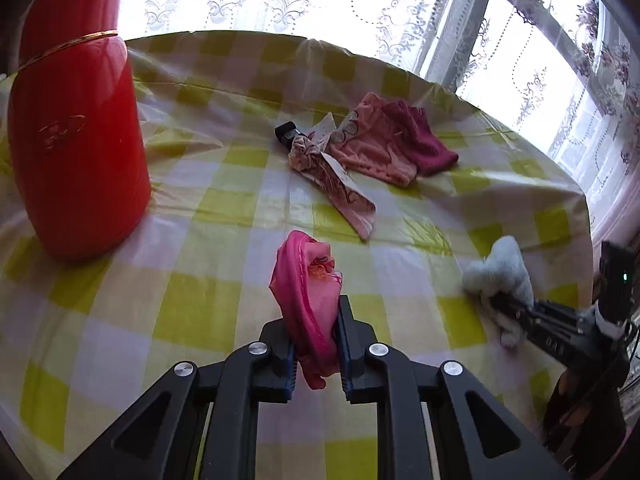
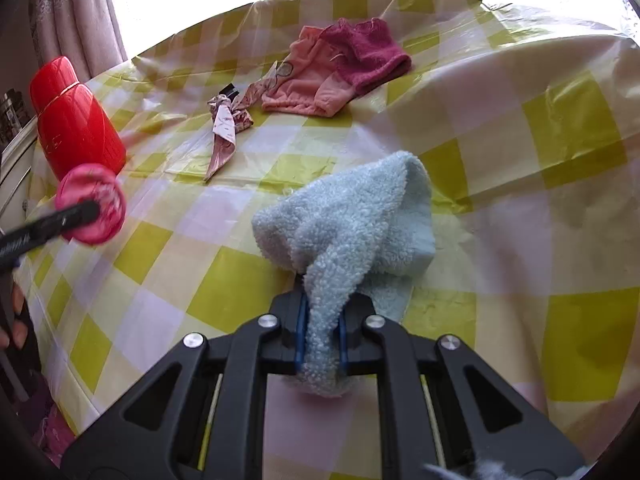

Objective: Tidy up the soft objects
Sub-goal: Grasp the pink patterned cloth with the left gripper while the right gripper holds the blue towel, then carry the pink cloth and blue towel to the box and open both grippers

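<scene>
Two grippers, each holding one soft thing above the checked worktop (image 1: 224, 184).

The left gripper (image 1: 316, 344) has its fingers closed on one bright pink cloth (image 1: 310, 292); the right gripper (image 2: 322, 332) has its fingers clamped on one pale blue fluffy towel (image 2: 352, 216), whose far end rests on the worktop. Farther back lie one patterned ribbon scarf (image 1: 340, 184), one pink garment (image 1: 372, 148) and one dark pink knitted piece (image 1: 424, 140), the last two touching. One red flask (image 1: 76, 128) stands upright at the left.
</scene>
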### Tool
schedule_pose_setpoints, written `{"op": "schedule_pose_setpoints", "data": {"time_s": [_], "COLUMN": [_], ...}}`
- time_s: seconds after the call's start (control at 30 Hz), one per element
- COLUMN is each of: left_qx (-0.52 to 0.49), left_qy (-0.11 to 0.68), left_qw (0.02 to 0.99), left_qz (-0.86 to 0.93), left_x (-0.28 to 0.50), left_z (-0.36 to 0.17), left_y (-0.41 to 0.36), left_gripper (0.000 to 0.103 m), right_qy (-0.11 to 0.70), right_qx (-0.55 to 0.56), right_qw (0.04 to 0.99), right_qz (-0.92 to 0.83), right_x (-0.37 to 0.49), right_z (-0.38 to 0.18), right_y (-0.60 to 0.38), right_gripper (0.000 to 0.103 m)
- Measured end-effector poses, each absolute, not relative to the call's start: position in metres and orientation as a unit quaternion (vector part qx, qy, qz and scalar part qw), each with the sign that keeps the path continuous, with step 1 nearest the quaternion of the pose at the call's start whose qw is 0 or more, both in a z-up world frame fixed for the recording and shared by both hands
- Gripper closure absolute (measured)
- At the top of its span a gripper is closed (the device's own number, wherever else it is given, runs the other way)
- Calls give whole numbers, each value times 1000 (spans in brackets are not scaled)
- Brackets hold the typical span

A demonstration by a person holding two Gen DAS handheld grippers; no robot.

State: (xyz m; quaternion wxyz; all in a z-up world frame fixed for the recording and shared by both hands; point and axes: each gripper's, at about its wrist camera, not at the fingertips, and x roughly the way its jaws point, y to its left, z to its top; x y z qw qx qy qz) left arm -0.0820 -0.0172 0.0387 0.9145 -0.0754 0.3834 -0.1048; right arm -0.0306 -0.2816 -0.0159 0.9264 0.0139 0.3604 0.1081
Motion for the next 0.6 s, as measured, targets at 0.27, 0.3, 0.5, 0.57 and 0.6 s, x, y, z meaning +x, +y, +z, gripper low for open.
{"op": "schedule_pose_setpoints", "data": {"time_s": [0.27,0.3,0.5,0.57,0.6], "left_qx": [-17,-14,20,28,30], "left_qy": [310,294,221,205,199], "left_qw": [944,949,970,974,975], "left_qz": [-111,-111,-97,-95,-95], "left_x": [-137,-142,-173,-185,-191], "left_z": [99,112,164,173,176], "left_y": [-28,-29,-43,-46,-46], "left_gripper": [85,85,85,84,84], "right_qy": [247,227,110,92,86], "right_qx": [104,101,23,0,-11], "right_qw": [955,960,987,989,990], "right_qz": [128,131,116,114,113], "right_x": [-101,-113,-183,-199,-205], "right_z": [42,54,125,137,141], "right_y": [-281,-279,-254,-244,-240], "right_gripper": [90,90,90,90,90]}}
